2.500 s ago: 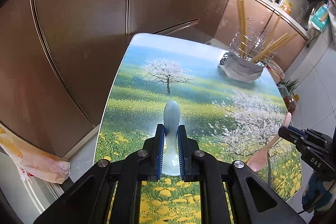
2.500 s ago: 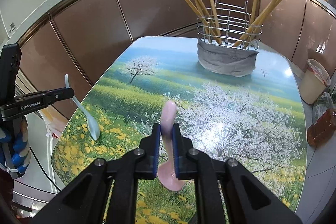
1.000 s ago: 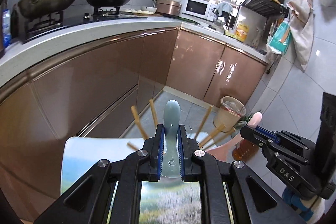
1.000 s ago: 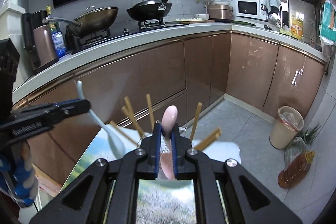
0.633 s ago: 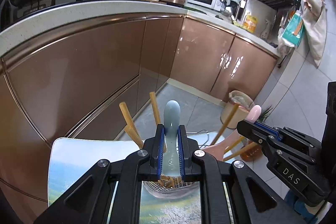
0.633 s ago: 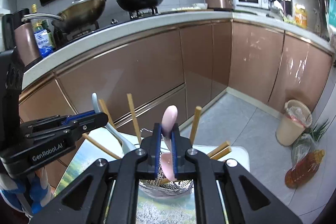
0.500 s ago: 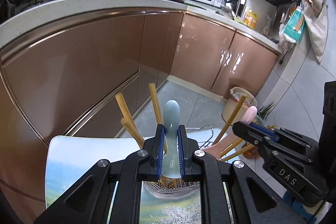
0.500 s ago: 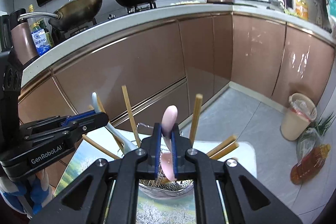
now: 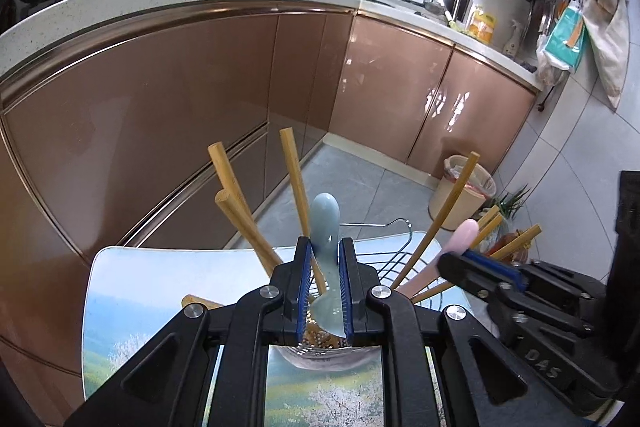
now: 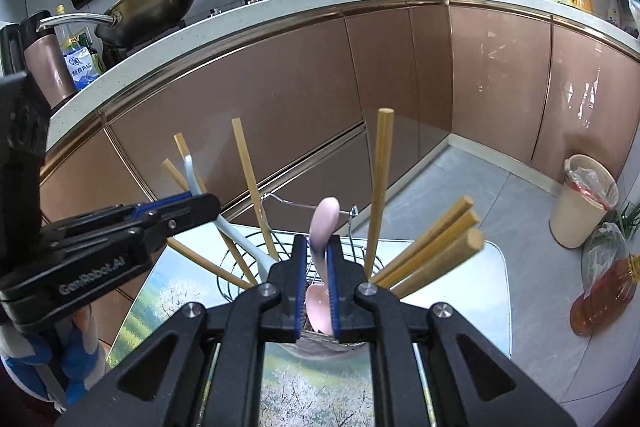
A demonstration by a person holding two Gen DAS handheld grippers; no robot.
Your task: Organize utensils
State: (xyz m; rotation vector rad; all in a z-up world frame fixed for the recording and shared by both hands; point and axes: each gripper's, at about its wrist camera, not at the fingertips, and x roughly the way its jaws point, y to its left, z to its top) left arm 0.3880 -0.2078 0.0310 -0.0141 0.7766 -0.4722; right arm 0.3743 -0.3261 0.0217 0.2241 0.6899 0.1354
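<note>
My left gripper [image 9: 325, 247] is shut on a pale blue spoon [image 9: 326, 227], handle up, its bowl hanging over the wire utensil basket [image 9: 394, 227]. My right gripper [image 10: 317, 245] is shut on a pink spoon [image 10: 323, 223], bowl down just above the same basket [image 10: 280, 203]. Several wooden chopsticks [image 9: 294, 179] stand splayed in the basket. In the left wrist view the right gripper [image 9: 452, 261] with the pink spoon [image 9: 460, 237] sits at the right. In the right wrist view the left gripper [image 10: 200, 207] with the blue spoon [image 10: 236, 239] reaches in from the left.
The basket stands at the far end of a small table [image 10: 176, 291] printed with blossom trees. Behind it run copper cabinet doors [image 9: 160, 99] under a white counter. On the floor to the right stand a bin [image 10: 582, 207] and an oil bottle [image 10: 604, 297].
Both grippers have come forward over the table and sunk towards the basket, each keeping its spoon. The chopsticks now stand right in front of the fingers.
</note>
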